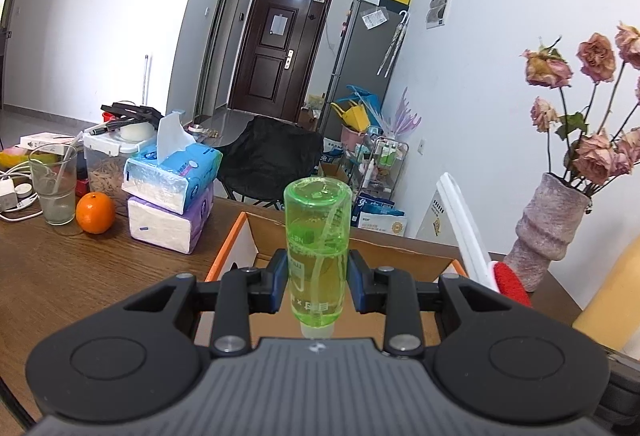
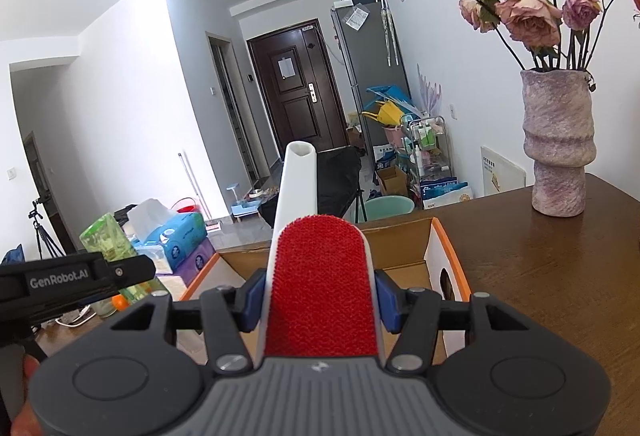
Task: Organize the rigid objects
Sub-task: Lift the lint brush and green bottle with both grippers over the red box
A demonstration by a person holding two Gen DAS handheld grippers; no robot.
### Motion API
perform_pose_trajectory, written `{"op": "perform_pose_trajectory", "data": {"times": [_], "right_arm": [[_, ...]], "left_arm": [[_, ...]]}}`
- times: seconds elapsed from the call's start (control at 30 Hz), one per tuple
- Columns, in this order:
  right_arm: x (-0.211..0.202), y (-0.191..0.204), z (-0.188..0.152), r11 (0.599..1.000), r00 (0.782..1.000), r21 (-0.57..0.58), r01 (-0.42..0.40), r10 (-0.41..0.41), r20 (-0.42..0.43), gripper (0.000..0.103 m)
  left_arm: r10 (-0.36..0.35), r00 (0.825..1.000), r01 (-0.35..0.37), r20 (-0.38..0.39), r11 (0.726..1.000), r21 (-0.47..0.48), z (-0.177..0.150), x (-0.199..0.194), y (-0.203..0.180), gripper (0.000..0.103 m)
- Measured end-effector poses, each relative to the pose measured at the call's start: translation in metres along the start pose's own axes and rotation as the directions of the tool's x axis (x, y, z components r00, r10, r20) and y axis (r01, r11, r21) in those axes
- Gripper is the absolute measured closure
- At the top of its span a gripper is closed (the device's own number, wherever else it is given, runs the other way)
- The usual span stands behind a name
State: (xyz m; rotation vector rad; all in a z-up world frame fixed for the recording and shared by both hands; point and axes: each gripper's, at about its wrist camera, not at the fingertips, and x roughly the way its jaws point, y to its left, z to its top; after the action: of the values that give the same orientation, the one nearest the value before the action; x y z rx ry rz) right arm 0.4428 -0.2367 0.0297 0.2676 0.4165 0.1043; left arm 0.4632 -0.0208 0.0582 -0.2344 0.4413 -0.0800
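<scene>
I have the green bottle clamped in my left gripper, both blue pads pressed to its sides. Its long axis runs straight away from the camera, base forward and up, white cap toward the gripper body, so the printed label reads upside down. It is clear green plastic, a smooth cylinder with a thin tube visible in the liquid inside.

My right gripper is closed on the lint brush, the pads gripping the white edges either side of its red face. The brush also points forward and up: the rounded red pad, a coarse nap, lies near the gripper, and the white tapered handle rises beyond it to a hollow open end.

Both objects hang over the cardboard box, open-topped, with orange edges and plain brown inner walls; its near part is hidden behind my grippers. From the right wrist I see the left gripper close beside, to the left.

The box stands on a dark wooden table. Left of it are stacked tissue packs, an orange and a glass. Right of it the tabletop lies bare as far as a rough, ribbed vase of dried roses.
</scene>
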Motion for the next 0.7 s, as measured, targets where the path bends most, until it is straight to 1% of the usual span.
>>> {"op": "perform_pose_trajectory", "data": {"times": [0.4, 0.7], "right_arm": [[0.038, -0.006, 0.018, 1.0, 1.0, -0.015, 0.006, -0.006, 0.001, 0.049], [0.062, -0.006, 0.022, 0.999, 0.999, -0.042, 0.031, -0.031, -0.007, 0.049]], "left_arm": [[0.027, 0.999, -0.026, -0.032, 0.999, 0.029, 0.008, 0.048, -0.005, 0.072], [0.041, 0.998, -0.038, -0.047, 0.997, 0.061, 0.011, 0.077, -0.009, 0.072]]}}
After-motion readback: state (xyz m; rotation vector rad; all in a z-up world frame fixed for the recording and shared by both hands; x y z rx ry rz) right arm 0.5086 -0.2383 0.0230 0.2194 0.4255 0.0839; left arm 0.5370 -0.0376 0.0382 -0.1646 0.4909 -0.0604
